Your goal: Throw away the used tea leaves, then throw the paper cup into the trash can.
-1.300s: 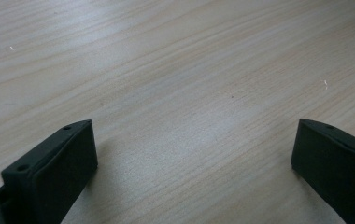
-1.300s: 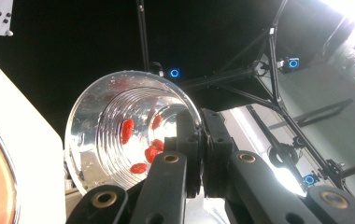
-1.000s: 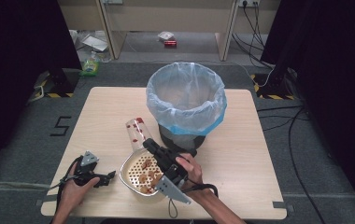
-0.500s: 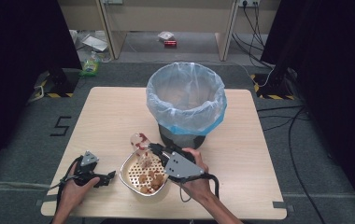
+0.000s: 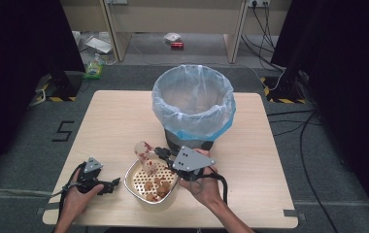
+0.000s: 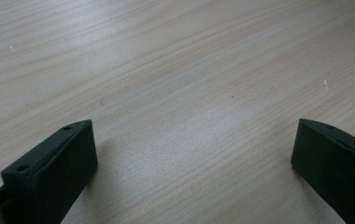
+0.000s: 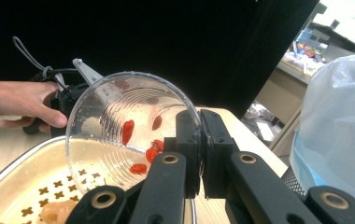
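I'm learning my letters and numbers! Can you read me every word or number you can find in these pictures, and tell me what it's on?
"5": a big dark number on the grey floor, left of the table.
The red packet lying on the floor behind the bin: too small and blurred to read.
The green packet on the floor: also too blurred to read.
The clear cup and the strainer tray bear no writing.

The left claw (image 5: pixel 115 183) is held low at the near left by the left hand (image 5: pixel 78 190), its jaws spread wide with nothing between them. The right claw (image 5: pixel 159 153) is gripped by the right hand (image 5: pixel 199 184), raised, jaws clamped together.
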Demonstrator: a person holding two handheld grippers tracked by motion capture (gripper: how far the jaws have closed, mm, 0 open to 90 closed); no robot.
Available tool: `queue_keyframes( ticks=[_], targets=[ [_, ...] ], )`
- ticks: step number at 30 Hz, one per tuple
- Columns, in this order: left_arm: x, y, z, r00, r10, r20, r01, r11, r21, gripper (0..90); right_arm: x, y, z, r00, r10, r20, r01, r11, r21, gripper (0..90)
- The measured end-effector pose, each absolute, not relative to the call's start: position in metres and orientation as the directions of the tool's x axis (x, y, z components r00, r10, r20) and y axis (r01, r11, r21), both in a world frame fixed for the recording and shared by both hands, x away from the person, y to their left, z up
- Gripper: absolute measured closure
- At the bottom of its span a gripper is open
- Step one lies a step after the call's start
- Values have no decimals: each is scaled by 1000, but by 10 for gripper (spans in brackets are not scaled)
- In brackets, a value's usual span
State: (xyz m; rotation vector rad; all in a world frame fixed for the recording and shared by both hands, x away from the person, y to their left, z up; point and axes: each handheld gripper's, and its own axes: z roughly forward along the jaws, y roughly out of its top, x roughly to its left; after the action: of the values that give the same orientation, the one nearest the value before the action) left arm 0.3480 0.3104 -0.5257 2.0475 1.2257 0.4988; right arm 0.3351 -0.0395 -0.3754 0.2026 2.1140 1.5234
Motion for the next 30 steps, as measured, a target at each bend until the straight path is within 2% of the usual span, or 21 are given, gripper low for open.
queue_keyframes(
  ticks=[10,17,30],
  targets=[
    [348,310,-526,481,876,-23,612,-316,725,0,340,-41,-356,-881,387,-271,-115,381,917,877],
    [348,310,-526,481,876,-23,612,-317,725,0,343,-45,-344,-880,384,-280,-114,401,909,878],
    [348,310,-526,481,877,-23,612,-316,725,0,350,-60,-313,-870,416,-266,-110,362,925,878]
  ],
)
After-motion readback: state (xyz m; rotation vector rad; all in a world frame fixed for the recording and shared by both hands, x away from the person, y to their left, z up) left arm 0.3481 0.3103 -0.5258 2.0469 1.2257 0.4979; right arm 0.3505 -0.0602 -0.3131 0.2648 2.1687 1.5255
